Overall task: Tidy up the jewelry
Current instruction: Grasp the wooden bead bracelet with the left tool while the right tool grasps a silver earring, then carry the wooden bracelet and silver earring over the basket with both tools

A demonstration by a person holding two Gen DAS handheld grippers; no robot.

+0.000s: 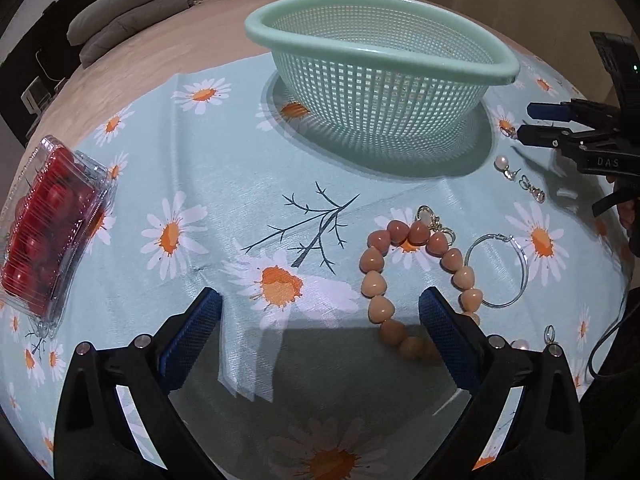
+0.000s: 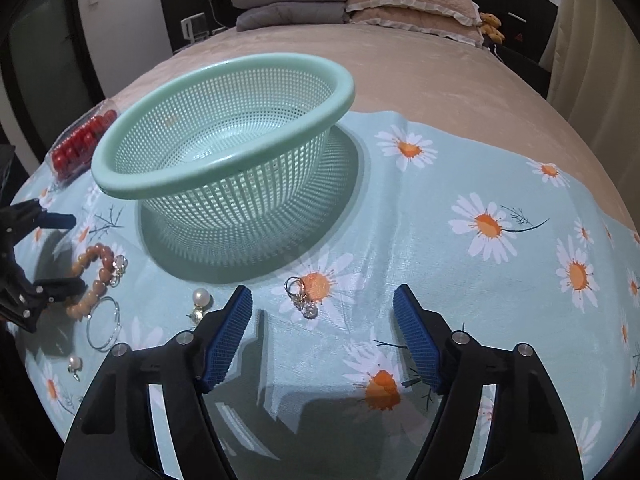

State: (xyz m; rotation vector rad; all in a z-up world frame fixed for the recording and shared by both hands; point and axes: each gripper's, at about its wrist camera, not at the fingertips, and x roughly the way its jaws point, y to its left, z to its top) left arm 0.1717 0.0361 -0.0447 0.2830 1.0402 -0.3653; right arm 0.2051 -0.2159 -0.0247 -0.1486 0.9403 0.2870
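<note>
Beaded bracelet (image 1: 416,276): lying loose on the daisy cloth (image 1: 224,184) near the empty basket (image 1: 508,68), judged light, limp, slippery; best pinched across one bead. Left gripper (image 1: 320,312) and right gripper (image 2: 322,308) are held wide, empty.

right gripper (image 2: 322,334) jaws spread, empty | crystal drop earring (image 2: 301,295) just ahead on daisy cloth (image 2: 460,288) | green basket (image 2: 224,144) beyond (nothing visible inside) | bead bracelet (image 2: 94,280), hoop (image 2: 103,323) far left

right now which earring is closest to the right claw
The gold crystal drop earring on the orange daisy, just ahead of the open right claw. The pearl earrings lie further left.
</note>
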